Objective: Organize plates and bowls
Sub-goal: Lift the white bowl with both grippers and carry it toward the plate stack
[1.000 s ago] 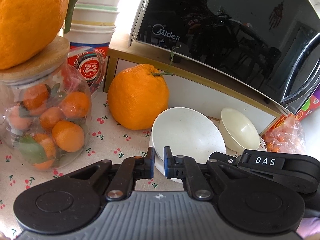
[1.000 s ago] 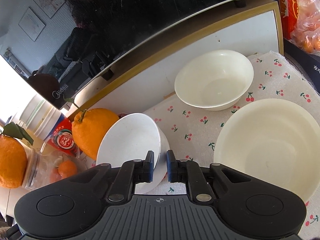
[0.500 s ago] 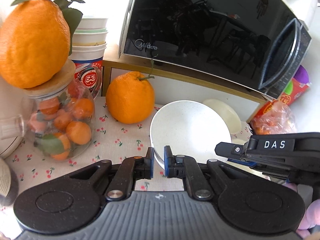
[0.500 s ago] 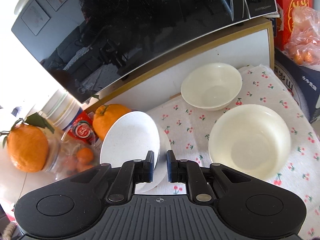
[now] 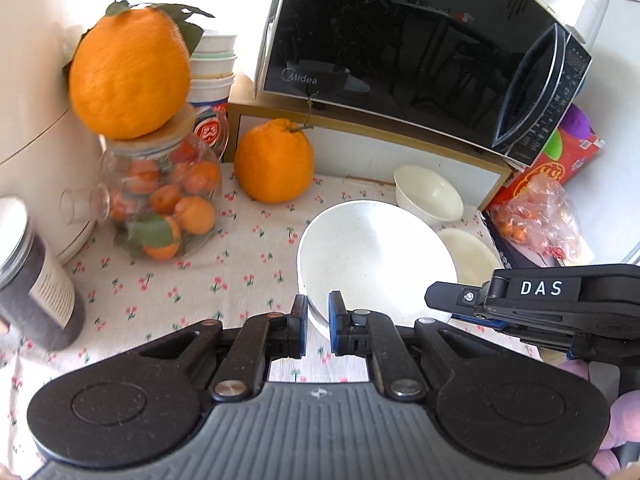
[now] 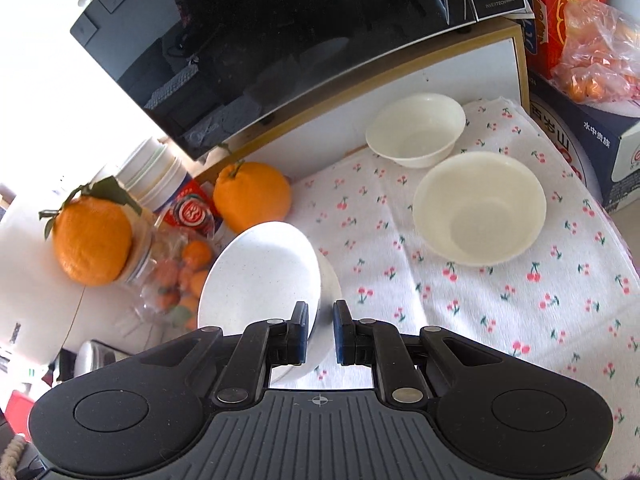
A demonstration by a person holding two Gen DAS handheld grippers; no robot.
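Observation:
Both grippers hold one large white speckled bowl (image 5: 372, 256) lifted above the cherry-print cloth. My left gripper (image 5: 318, 324) is shut on its near rim. My right gripper (image 6: 321, 334) is shut on the opposite rim of the same bowl (image 6: 260, 280), and its body shows at the right of the left wrist view (image 5: 540, 300). A cream medium bowl (image 6: 480, 208) and a smaller cream bowl (image 6: 416, 130) rest on the cloth by the microwave stand. Both also show in the left wrist view, the medium bowl (image 5: 472, 256) partly hidden, the small bowl (image 5: 428, 194) behind it.
A black microwave (image 5: 420, 52) sits on a white stand at the back. A large orange (image 5: 274, 160), a glass jar of mandarins (image 5: 160, 200) topped by another orange, stacked cups (image 5: 212, 68), a dark jar (image 5: 32, 276), and a red box with bagged fruit (image 6: 592, 56) surround the cloth.
Both grippers have lifted and pulled back with the white bowl, so more of the cloth, jar and microwave shows. The two cream bowls have not moved.

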